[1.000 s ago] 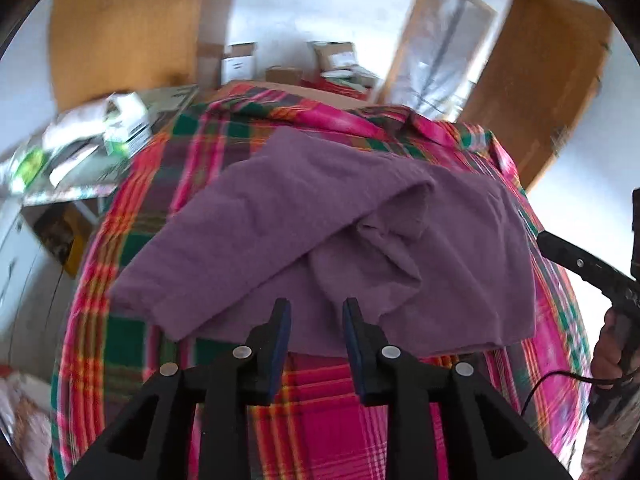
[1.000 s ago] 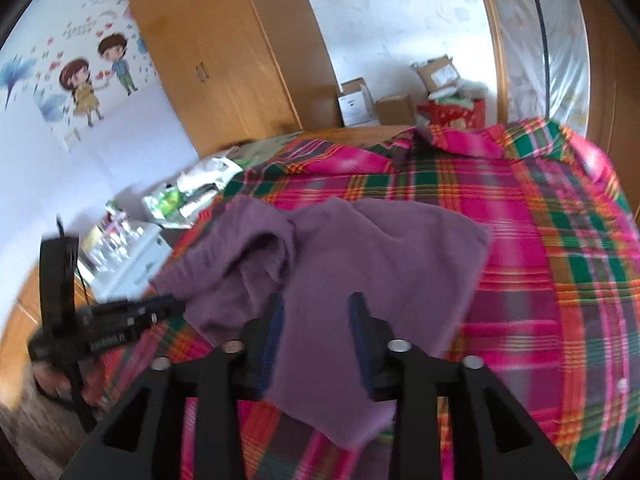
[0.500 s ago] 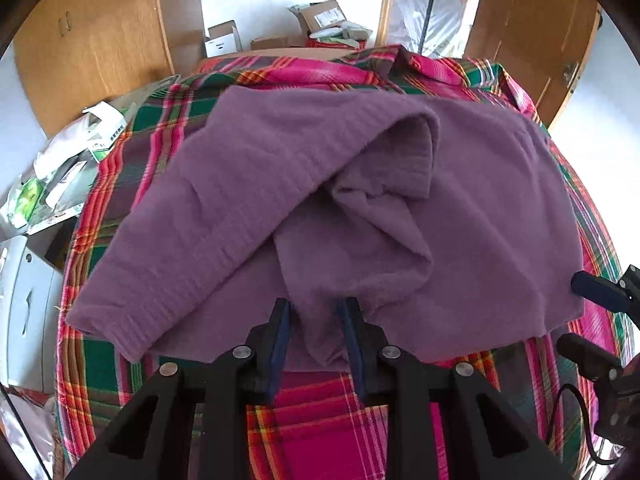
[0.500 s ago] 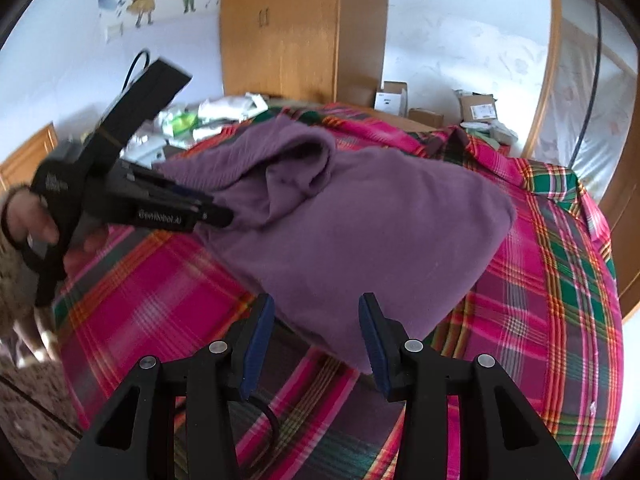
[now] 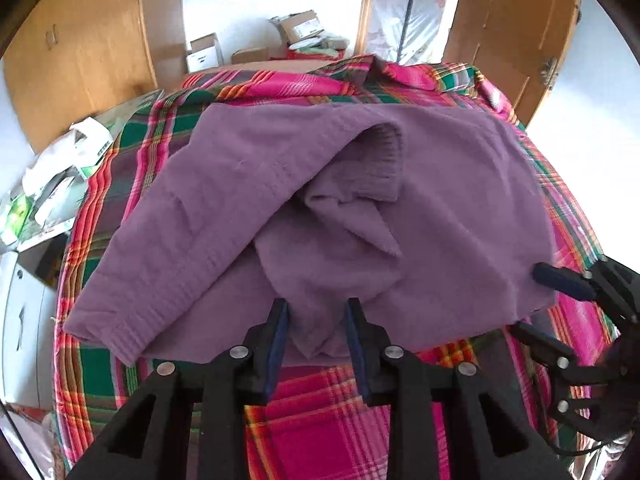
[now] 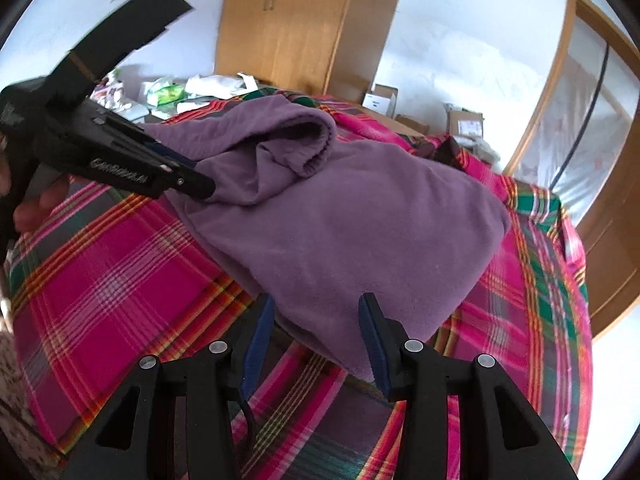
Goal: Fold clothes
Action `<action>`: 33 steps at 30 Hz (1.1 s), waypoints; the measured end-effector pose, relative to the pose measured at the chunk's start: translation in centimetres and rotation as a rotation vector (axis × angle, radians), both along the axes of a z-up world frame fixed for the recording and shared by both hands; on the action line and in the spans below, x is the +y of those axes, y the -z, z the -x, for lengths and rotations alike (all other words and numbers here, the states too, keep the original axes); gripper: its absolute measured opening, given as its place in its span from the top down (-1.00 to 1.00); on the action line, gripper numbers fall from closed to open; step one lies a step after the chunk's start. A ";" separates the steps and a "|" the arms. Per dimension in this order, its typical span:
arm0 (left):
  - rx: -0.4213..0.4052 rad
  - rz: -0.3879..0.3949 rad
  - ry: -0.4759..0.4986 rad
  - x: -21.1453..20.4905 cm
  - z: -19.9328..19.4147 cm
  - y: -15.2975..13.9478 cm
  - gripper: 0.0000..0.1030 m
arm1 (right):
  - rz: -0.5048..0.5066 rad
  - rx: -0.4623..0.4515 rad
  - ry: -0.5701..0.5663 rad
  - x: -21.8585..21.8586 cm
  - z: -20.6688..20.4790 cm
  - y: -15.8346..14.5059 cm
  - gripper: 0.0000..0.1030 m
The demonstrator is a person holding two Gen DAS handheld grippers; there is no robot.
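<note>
Now: purple sweater (image 5: 440, 208) lies rumpled on plaid bed (image 5: 320, 412). Left gripper (image 5: 317, 312) fingers parted around its near hem; right gripper (image 6: 316, 308) fingers spread at its corner.

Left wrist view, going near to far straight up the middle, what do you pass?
Left gripper with open jaws at the hem → purple sweater → its ribbed cuff → plaid bedspread → cardboard boxes against the far wall.
</note>
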State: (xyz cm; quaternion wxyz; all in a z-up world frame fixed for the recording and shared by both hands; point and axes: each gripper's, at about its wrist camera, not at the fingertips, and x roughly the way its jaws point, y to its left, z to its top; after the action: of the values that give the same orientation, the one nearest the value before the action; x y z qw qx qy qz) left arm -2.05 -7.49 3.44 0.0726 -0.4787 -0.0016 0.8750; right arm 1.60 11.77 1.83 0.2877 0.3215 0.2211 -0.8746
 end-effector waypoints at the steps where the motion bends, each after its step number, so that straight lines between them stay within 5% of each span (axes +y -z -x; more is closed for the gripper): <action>1: 0.013 0.002 0.026 0.4 -0.2 -0.1 0.31 | 0.001 0.000 0.001 0.0 0.0 0.0 0.11; 4: 0.025 0.010 0.071 1.2 0.1 -0.1 0.29 | 0.002 0.000 0.002 0.0 0.0 0.0 0.11; 11: -0.002 0.171 0.058 2.3 0.9 2.0 0.25 | -0.002 0.001 0.017 0.0 -0.1 0.5 0.11; 15: -0.020 0.163 0.008 1.7 1.7 2.1 0.20 | 0.016 -0.007 0.037 0.2 0.3 0.5 0.11; 17: -0.029 0.118 -0.001 1.2 2.0 2.1 0.28 | 0.026 -0.003 0.046 0.4 0.3 0.3 0.11; 19: -0.034 0.071 -0.007 0.8 2.2 2.1 0.56 | 0.035 -0.001 0.057 0.6 0.5 0.2 0.18; 22: -0.010 0.029 -0.028 0.3 2.3 1.5 0.80 | 0.029 0.004 0.085 0.9 0.8 0.2 0.65; 25: 0.031 -0.053 -0.043 -0.5 2.4 0.2 0.85 | 0.041 0.001 0.108 1.4 1.2 0.1 0.80; 31: 0.102 -0.169 -0.083 -2.2 3.0 -2.4 0.86 | 0.089 0.017 0.090 1.8 0.6 -0.7 0.82; 33: 0.123 -0.199 -0.095 -2.6 3.1 -3.2 0.86 | 0.102 0.036 0.072 1.6 0.2 -1.1 0.63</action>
State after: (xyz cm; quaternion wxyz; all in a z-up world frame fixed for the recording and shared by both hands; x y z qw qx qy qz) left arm -5.14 -10.12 6.68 0.0781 -0.4139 -0.1065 0.9007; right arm 1.43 13.41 2.88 0.2679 0.2983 0.1697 -0.9002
